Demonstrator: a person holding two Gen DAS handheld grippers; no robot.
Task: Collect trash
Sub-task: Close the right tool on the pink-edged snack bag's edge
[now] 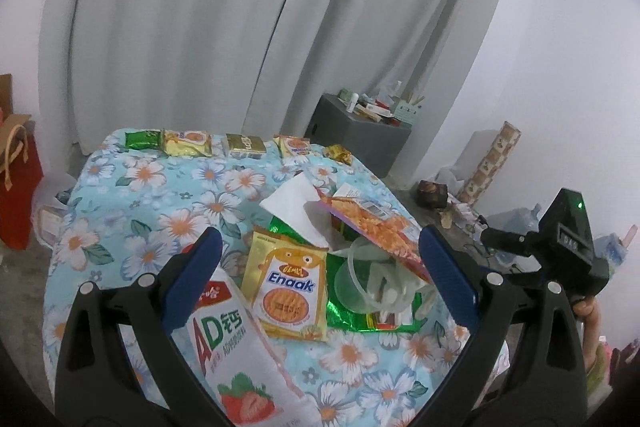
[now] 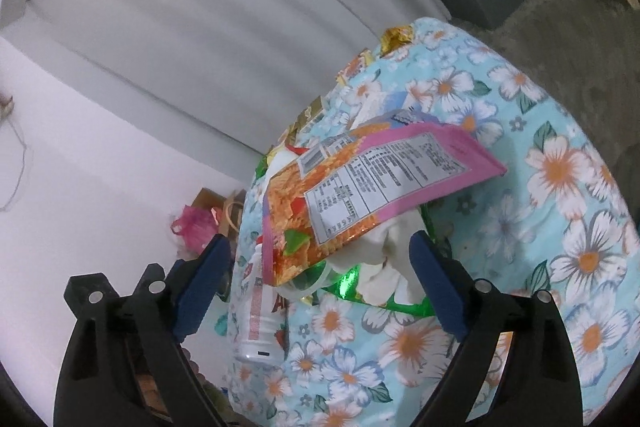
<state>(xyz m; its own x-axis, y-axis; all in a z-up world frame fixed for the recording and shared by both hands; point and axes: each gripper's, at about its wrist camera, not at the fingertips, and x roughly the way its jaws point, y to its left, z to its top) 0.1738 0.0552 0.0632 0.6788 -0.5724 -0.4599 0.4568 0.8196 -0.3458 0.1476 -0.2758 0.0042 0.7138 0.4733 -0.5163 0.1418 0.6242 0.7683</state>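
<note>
A trash pile lies on the floral tablecloth (image 1: pixel 120 195): a yellow Enaak wrapper (image 1: pixel 286 287), a white tissue (image 1: pixel 296 207), an orange and pink snack bag (image 1: pixel 380 231), a clear plastic cup (image 1: pixel 360 279) and green foil (image 1: pixel 352 319). A white AD milk carton (image 1: pixel 236 355) with a strawberry lies near my left gripper's left finger. My left gripper (image 1: pixel 320 275) is open above the pile. My right gripper (image 2: pixel 320 283) is open at the pile's side, with the snack bag (image 2: pixel 360 191), tissue (image 2: pixel 384 259) and carton (image 2: pixel 256 319) between its fingers. The right gripper's body shows in the left wrist view (image 1: pixel 560 247).
Several snack packets (image 1: pixel 240 145) line the table's far edge. A grey cabinet (image 1: pixel 356 135) with clutter stands behind, beside white curtains. A red bag (image 1: pixel 16 179) sits at left. The table edge drops off near the right gripper (image 2: pixel 236 267).
</note>
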